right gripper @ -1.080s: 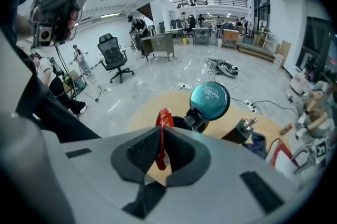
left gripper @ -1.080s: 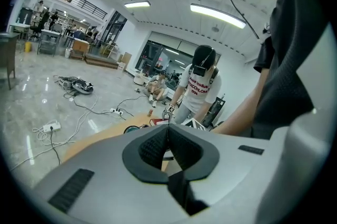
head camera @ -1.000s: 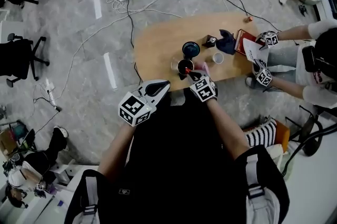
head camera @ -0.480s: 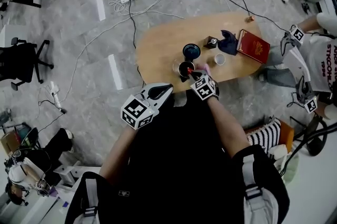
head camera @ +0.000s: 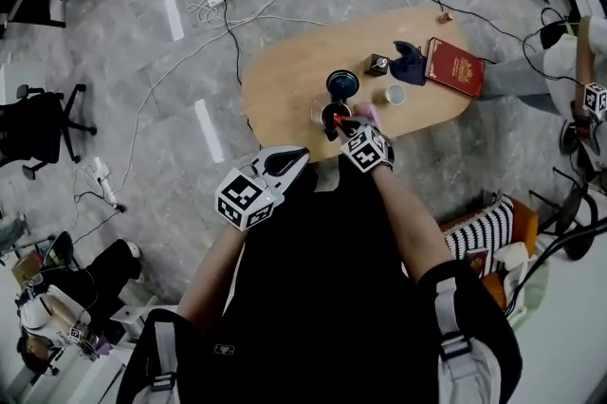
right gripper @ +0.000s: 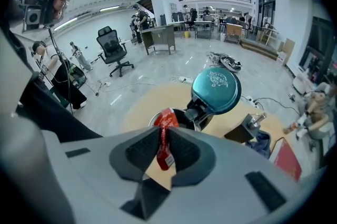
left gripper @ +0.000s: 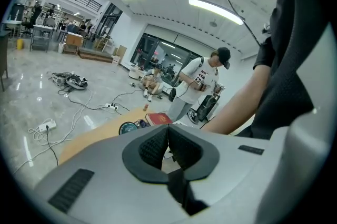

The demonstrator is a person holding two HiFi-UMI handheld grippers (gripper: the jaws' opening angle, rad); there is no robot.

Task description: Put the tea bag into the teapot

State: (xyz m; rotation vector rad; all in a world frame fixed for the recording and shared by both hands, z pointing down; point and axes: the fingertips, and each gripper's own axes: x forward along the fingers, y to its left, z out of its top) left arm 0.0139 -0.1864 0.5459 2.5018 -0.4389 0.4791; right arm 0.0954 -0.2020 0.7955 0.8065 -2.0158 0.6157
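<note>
Right tongs [right gripper: 162,132] were clamped on the red tea bag [right gripper: 167,119], holding it at the open mouth of the dark teapot [right gripper: 181,112], whose teal lid [right gripper: 216,91] stood tipped back. Left tongs [left gripper: 167,132] were pressed together with nothing between them, held off the near edge of the wooden worktop [head camera: 285,80], well apart from the teapot. A red book [head camera: 453,67] lay farther along the worktop.
</note>
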